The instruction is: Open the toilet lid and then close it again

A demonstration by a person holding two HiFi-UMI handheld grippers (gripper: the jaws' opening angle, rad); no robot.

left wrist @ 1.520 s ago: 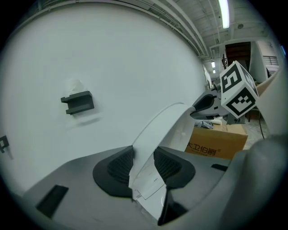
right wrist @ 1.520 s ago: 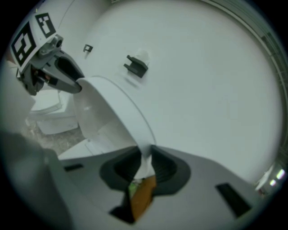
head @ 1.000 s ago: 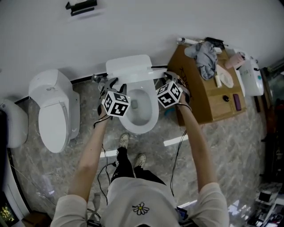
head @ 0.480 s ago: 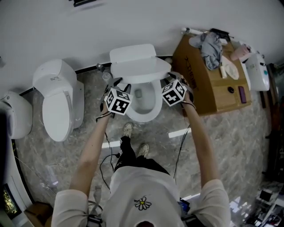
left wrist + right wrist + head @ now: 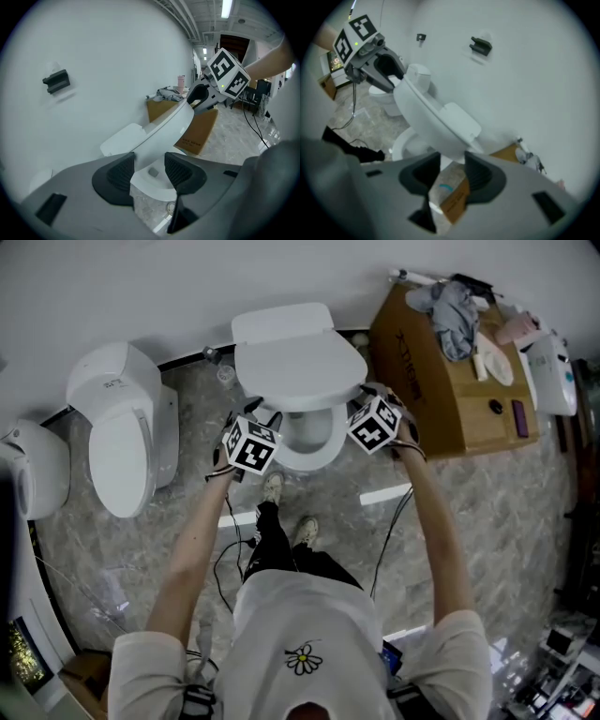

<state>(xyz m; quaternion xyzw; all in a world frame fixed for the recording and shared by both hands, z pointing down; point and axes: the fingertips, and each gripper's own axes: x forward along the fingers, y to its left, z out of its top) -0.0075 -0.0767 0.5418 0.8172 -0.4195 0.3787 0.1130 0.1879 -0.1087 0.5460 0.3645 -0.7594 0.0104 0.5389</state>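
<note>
- The toilet lid [image 5: 298, 367] stands half-lowered, tilted over the bowl [image 5: 309, 435] and hinged at the toilet's back edge.
- Your left gripper [image 5: 149, 171] and right gripper [image 5: 452, 169] are both opening, with a side edge of the lid loose between each pair of jaws.
- Guide it down evenly on both sides, and draw clear before the rim so nothing slams or pinches.

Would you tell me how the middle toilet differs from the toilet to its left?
On the middle toilet the lid is tilted partway up, showing part of the bowl; the left toilet is shut flat. The middle toilet has a flat rectangular back; the left toilet's is rounded. Both are white against the wall.
</note>
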